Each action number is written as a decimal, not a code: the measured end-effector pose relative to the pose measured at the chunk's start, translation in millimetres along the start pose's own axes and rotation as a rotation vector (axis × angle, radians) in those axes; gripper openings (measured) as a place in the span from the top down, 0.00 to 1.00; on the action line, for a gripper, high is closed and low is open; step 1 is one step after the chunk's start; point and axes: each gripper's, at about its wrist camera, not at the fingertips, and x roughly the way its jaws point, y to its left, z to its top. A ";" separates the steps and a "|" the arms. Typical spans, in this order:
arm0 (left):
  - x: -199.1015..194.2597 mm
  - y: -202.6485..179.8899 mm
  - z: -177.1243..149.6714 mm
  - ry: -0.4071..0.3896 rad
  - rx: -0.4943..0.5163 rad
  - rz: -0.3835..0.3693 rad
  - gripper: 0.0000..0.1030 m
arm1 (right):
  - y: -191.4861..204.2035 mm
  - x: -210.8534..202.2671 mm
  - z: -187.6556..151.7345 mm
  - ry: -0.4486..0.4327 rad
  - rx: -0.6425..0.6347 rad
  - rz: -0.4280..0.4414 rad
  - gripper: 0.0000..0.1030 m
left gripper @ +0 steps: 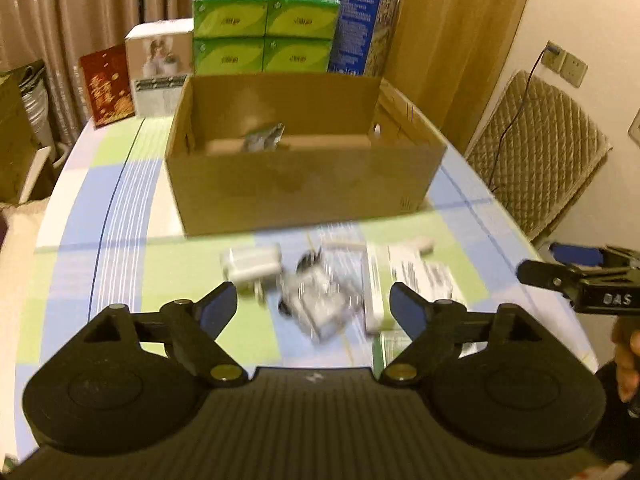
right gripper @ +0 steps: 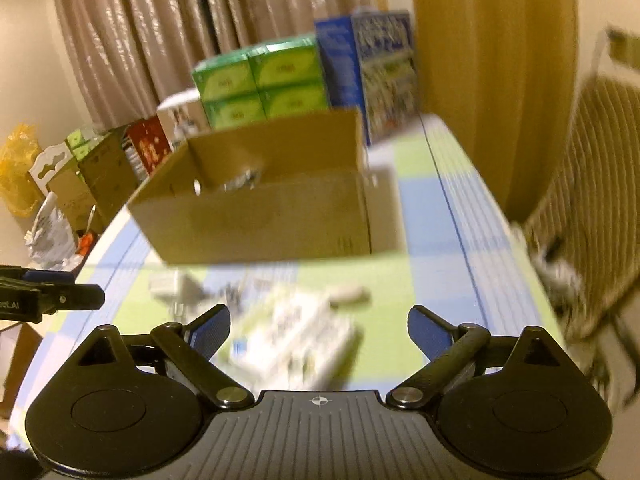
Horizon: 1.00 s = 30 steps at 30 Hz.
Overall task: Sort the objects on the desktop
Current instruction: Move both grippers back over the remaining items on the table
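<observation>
1. Clutter sits in the lower middle of my left view: a white charger (left gripper: pixel 252 266), a clear packet (left gripper: pixel 320 300) and a white carton (left gripper: pixel 376 284), all just before the cardboard box (left gripper: pixel 304 196).
2. I judge the box is the bin; a small packet (left gripper: pixel 266 136) already lies inside.
3. My left gripper (left gripper: pixel 312 306) is spread wide and empty above the packet, framing it for a pick.
4. My right gripper (right gripper: pixel 318 328) likewise gapes, empty, over the blurred carton.

This looks like a room in a home. Far ahead of the claw hang long shiny curtains (left gripper: pixel 80 8). The table has a soft checked cloth (left gripper: pixel 120 208) in blue, green and white. Out to the right a padded chair (left gripper: pixel 536 152) leans by a wall with a plug socket (left gripper: pixel 564 66). Green tissue packs (left gripper: pixel 264 32) stand in a stack beyond the cardboard box (left gripper: pixel 300 184).
</observation>
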 end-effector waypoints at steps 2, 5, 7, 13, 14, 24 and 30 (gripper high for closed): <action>-3.6 -7.3 -21.2 0.003 -0.014 0.008 0.20 | -4.4 -9.1 -20.7 0.013 0.039 -0.016 0.10; -5.7 -12.5 -44.5 0.009 -0.047 0.025 0.19 | -5.7 -15.6 -44.9 0.037 0.057 -0.029 0.10; -5.7 -13.1 -56.6 0.013 -0.074 0.040 0.19 | -5.4 -16.8 -54.1 0.046 0.064 -0.038 0.10; -2.1 -8.4 -68.7 0.006 -0.117 0.064 0.18 | 3.4 -11.0 -60.0 0.043 0.044 -0.031 0.10; -0.6 -8.4 -68.3 0.007 -0.116 0.059 0.18 | 4.7 -8.6 -60.0 0.042 0.039 -0.031 0.10; 24.2 -11.1 -61.5 0.014 -0.103 0.034 0.18 | 17.7 44.4 -56.7 0.082 0.001 -0.026 0.25; 40.7 -13.9 -56.6 0.027 -0.097 0.016 0.18 | 20.1 71.6 -57.2 0.116 -0.012 -0.039 0.45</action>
